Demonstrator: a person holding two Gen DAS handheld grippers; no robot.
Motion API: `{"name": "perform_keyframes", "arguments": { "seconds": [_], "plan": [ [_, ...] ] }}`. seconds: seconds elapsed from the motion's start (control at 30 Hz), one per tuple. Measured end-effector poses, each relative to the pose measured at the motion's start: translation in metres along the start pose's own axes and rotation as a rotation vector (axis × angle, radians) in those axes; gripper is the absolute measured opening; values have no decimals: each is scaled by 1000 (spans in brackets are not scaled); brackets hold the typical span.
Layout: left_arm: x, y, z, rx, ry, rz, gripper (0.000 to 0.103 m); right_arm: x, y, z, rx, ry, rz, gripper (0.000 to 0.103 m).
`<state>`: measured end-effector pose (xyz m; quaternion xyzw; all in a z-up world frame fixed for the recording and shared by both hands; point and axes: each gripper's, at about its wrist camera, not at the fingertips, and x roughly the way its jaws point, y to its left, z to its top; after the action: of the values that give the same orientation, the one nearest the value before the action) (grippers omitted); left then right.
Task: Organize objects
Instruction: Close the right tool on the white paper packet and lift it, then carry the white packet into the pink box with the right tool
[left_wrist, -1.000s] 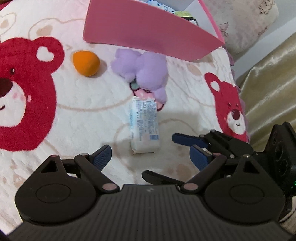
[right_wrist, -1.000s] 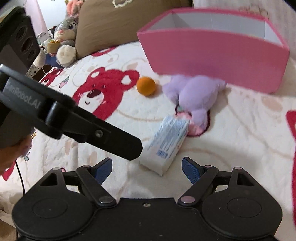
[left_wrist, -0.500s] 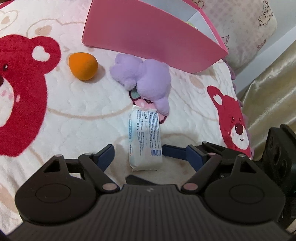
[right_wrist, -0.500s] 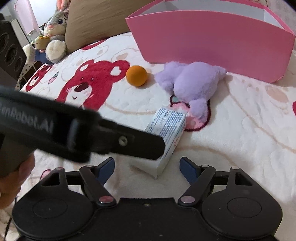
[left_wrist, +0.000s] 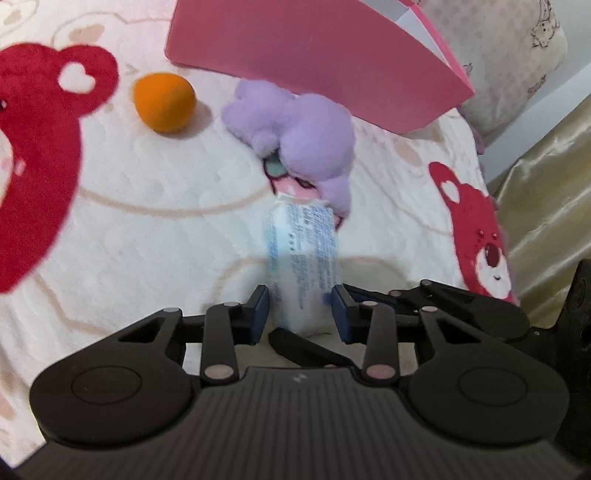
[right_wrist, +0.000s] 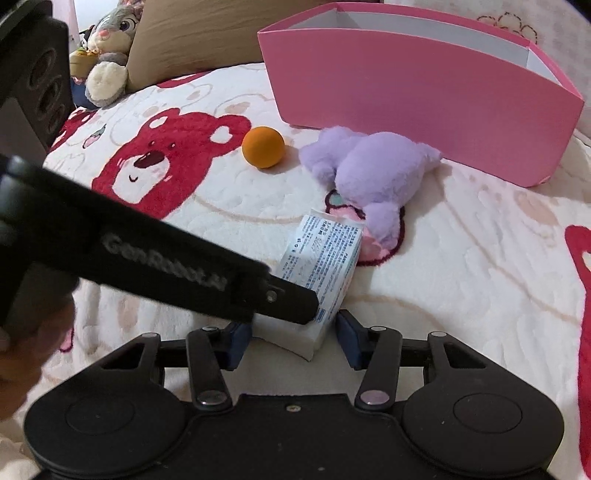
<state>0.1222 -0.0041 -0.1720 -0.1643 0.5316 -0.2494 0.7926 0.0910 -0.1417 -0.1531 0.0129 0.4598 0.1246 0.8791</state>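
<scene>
A white tissue pack with blue print (left_wrist: 301, 254) lies on the bear-print blanket; it also shows in the right wrist view (right_wrist: 321, 258). My left gripper (left_wrist: 301, 314) has closed its blue pads onto the pack's near end. My right gripper (right_wrist: 291, 339) is partly closed around the same end; its pads stand just off the pack's sides. A purple plush toy (left_wrist: 295, 136) (right_wrist: 373, 173) touches the pack's far end. An orange ball (left_wrist: 164, 101) (right_wrist: 263, 146) lies to the left. The pink box (left_wrist: 306, 59) (right_wrist: 417, 110) stands open behind them.
The left gripper's black body (right_wrist: 147, 258) crosses the right wrist view in front of the pack. A grey rabbit plush (right_wrist: 107, 51) and a brown pillow (right_wrist: 192, 33) sit at the bed's far left. A gold curtain (left_wrist: 546, 206) hangs at the bed's right edge.
Both grippers moved forward onto the tissue pack and narrowed. The left gripper's pads went from wide apart to pressing the pack's sides.
</scene>
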Motion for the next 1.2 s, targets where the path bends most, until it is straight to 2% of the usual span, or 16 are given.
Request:
{"name": "perform_keyframes", "arguments": {
  "seconds": [0.3, 0.63, 0.9, 1.2],
  "plan": [
    [-16, -17, -8, 47, -36, 8, 34, -20, 9, -5, -65, -39, -30, 50],
    [-56, -50, -1, 124, -91, -1, 34, -65, 16, 13, -77, -93, -59, 50],
    [-103, -77, 16, 163, -171, 9, 34, -107, 23, 40, -96, -178, -62, 50],
    [-142, -100, 57, 191, -183, -54, 34, -146, 25, 74, -138, -268, -103, 50]
  ]
}}
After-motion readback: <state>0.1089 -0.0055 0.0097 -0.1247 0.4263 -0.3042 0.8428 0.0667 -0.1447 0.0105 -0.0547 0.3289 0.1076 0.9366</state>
